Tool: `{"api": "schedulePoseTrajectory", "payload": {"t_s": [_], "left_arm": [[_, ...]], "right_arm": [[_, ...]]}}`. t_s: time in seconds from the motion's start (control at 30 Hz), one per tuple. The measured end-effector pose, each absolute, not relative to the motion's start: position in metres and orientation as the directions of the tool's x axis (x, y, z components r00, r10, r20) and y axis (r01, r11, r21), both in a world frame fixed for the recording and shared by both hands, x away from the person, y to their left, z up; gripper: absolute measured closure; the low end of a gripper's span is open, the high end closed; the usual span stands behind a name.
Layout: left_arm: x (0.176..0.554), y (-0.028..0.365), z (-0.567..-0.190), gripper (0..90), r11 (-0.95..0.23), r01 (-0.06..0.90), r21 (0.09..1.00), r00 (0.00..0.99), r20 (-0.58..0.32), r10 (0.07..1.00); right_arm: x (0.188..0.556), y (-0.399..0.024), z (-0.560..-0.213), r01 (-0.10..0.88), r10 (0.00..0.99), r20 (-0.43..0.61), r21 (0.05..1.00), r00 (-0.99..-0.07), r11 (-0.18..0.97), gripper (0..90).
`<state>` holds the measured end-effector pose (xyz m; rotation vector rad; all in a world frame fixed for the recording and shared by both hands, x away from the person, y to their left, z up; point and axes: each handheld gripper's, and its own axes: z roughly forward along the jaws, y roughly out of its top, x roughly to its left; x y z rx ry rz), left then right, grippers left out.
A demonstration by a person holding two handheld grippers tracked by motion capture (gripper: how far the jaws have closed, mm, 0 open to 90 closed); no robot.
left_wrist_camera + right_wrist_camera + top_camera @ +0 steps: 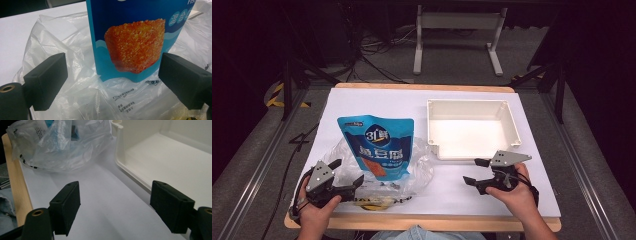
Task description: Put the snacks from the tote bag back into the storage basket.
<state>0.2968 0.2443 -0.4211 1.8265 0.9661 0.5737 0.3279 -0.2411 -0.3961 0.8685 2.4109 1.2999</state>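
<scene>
left gripper (343, 172) spread, empty, at clear bag (82, 100) | right gripper (476, 171) spread, empty, near tray (512, 131) | risk: I pinch film only, blue pouch (378, 145) slips out

Bright overhead light washes the table (362, 100) and glares off the tray (472, 137) floor; the surroundings lie dark. Between the left jaws the pouch (135, 37) is sharp but grainy. Past the right jaws the bag (62, 145) softens, and both jaws cast faint shadows.
</scene>
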Motion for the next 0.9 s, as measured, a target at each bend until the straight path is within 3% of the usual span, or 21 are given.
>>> {"api": "schedulePoseTrajectory", "payload": {"t_s": [0.9], "left_arm": [[0.298, 0.242, -0.423, 9.4, -0.232, 0.379, 0.896, 0.568, -0.028, 0.822]], "right_arm": [[0.336, -0.215, -0.346, 0.305, 0.562, -0.001, 0.838, -0.827, 0.452, 22.8]]}}
